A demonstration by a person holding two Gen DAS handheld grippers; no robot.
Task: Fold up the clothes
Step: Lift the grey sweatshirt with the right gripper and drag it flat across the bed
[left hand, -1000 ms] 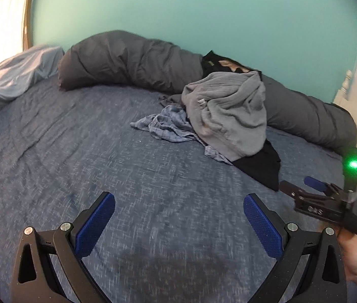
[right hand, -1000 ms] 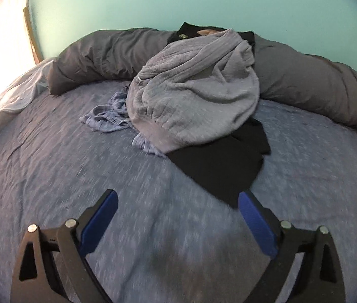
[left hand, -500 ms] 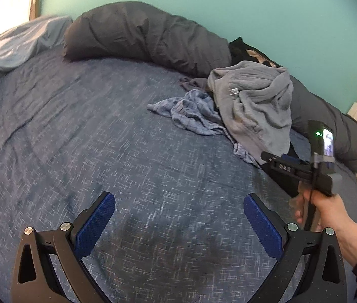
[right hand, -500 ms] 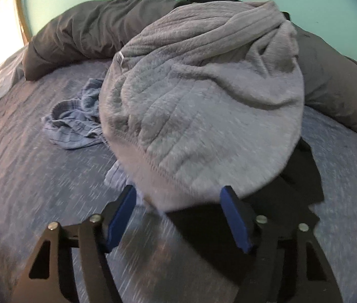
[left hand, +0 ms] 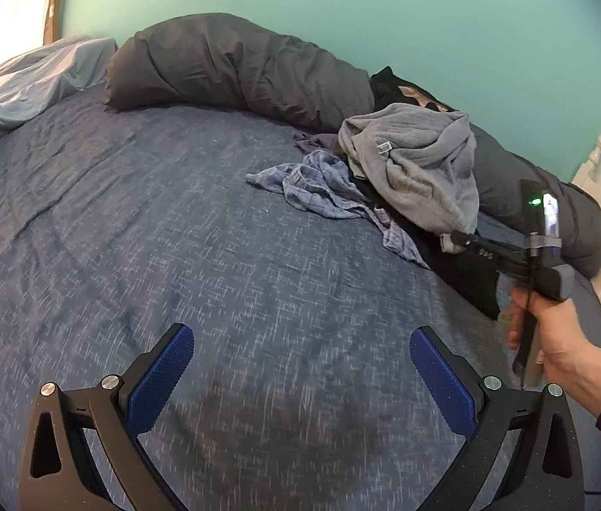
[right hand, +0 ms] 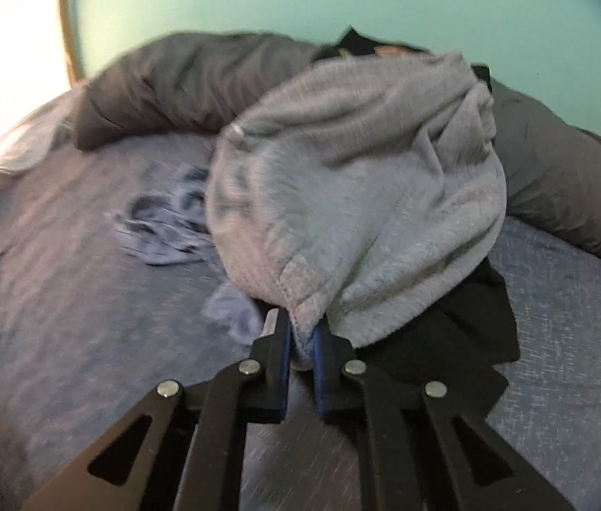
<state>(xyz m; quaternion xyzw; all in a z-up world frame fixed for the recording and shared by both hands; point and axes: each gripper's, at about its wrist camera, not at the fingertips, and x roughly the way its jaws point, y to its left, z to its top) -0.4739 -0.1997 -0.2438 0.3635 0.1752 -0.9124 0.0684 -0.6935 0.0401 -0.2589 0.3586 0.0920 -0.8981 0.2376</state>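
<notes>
A bed with a dark blue cover holds a loose heap of unfolded clothes against a long grey duvet roll. Nothing is folded yet; judging by the heap, the work is only starting. On top lies a grey sweatshirt, over a black garment and a crumpled blue checked one.

The right gripper has just been closing, and its blue fingers now pinch the sweatshirt's near hem, which bunches between them. The rest of the sweatshirt rests on the heap ahead of it.

The left gripper hangs over bare bed cover, fingers spread wide with nothing between them, well apart from the clothes, which lie ahead and to its right.
</notes>
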